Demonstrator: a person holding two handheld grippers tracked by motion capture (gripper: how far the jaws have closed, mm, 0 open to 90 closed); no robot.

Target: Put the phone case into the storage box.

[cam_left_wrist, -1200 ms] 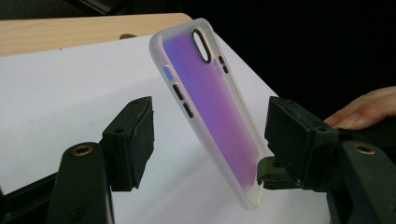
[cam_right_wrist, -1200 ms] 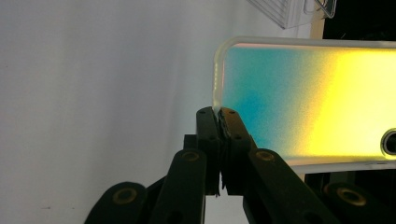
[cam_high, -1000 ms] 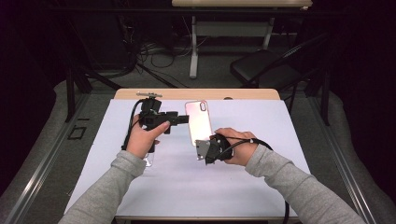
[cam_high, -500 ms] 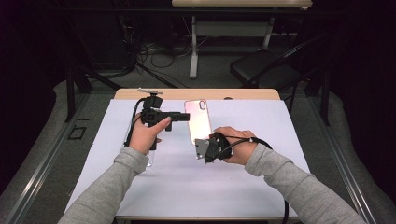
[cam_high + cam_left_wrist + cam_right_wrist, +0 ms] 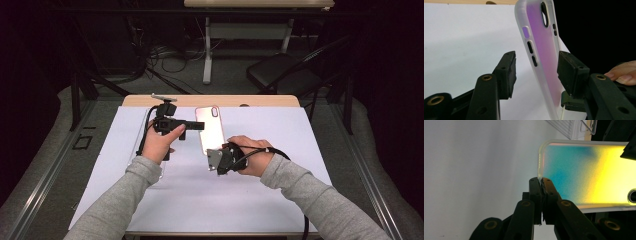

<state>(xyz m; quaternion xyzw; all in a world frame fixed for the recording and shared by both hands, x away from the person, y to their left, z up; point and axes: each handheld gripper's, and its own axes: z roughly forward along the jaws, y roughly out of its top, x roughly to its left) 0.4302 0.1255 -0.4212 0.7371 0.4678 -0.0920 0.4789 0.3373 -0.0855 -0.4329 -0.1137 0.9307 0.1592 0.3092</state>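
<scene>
1. At the far centre of the worktop (image 5: 260, 200), the phone case (image 5: 209, 129) is held up off the white surface; it stands between the two grippers, with its camera cut-out toward the far edge.
2. Change since the earlier high views: the left gripper (image 5: 200, 125) has travelled rightward from a position apart from the case; its jaw tips now reach the case's left long edge.
3. Left gripper state: in the left gripper view the jaws stand wide open, one on each side of the case (image 5: 541, 52); the edge with the button cut-outs lies between the pads; the right pad is touching or nearly touching the case back, the left pad is clear of it; nothing is gripped yet.
4. Right gripper (image 5: 212, 152) state: unchanged across the three high views; in the right gripper view the jaws are closed on the near edge of the case (image 5: 586, 175), close to a corner; this grip carries the case.
5. Meaning for the work: judged as the approach to a second grip; the next step would be to close the left jaws on the long edge; a clear plastic tray (image 5: 150, 145) lies on the worktop under the left hand.
</scene>
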